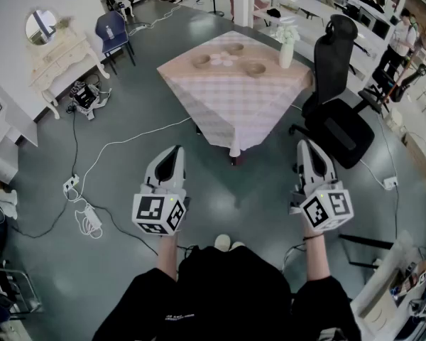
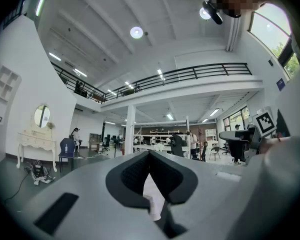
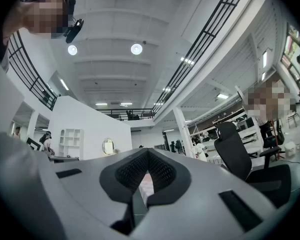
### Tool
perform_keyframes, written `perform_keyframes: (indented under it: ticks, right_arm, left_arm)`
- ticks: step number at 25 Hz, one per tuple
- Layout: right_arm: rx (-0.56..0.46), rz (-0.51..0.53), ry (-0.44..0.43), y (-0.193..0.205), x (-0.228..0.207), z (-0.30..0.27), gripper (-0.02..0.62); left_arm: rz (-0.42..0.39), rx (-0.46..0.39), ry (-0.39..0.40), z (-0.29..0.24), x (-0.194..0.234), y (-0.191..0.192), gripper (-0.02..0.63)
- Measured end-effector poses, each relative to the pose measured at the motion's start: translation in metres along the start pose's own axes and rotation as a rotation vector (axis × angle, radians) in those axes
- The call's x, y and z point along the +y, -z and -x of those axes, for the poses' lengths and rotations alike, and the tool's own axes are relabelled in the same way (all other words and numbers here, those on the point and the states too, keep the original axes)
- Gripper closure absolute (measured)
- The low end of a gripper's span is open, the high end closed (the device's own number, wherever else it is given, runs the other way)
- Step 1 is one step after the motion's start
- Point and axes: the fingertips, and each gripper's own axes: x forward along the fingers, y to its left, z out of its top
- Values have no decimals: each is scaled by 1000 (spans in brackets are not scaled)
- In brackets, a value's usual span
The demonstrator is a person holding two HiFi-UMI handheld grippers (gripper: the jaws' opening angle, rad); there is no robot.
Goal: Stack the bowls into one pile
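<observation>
Three shallow, round tan bowls (image 1: 201, 61) sit apart on a pink checked tablecloth (image 1: 234, 101) at twelve o'clock. The left gripper (image 1: 175, 150) and right gripper (image 1: 303, 144) are both clenched and empty.

A counter (image 1: 234, 109) with a pink checked cloth stands on the grey floor (image 1: 128, 162), out in front of the person. Three brown bowls sit on it, each apart from the others: the left bowl (image 1: 201, 61), the back bowl (image 1: 234, 48) and the right bowl (image 1: 255, 69). A small white thing (image 1: 221, 59) lies between them. A white vase (image 1: 286, 54) with white flowers stands at the counter's right corner. A black chair (image 1: 339, 123) is just beside the counter. The left hand-held gripper (image 1: 176, 150) and the right hand-held gripper (image 1: 302, 145) are well apart from the counter, both pointing at it. Their jaws look closed, with nothing in them.
</observation>
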Motion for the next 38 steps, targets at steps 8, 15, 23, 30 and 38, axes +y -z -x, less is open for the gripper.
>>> perform_keyframes:
  ticks: [8,15,23,30,38]
  right_arm:
    - [-2,-12,3,5,-8,2,604]
    - [-9,-26,-1,7,-15,4,604]
    - [-10,-59,-23,11,-26,-2,604]
    - [9,-63,-25,24,-39,-29,604]
    - [40,-51,-27,51,-64,-93,604]
  left_arm:
    - [2,-2,-13,0,-2,4,609]
    - [6,-3,-22,-1,-7,4,609]
    - [-4,9,-23,-9,-16,7,609]
    - [2,38,-37,-30,-4,19,609]
    - [9,58,-33,-92,25,39,609]
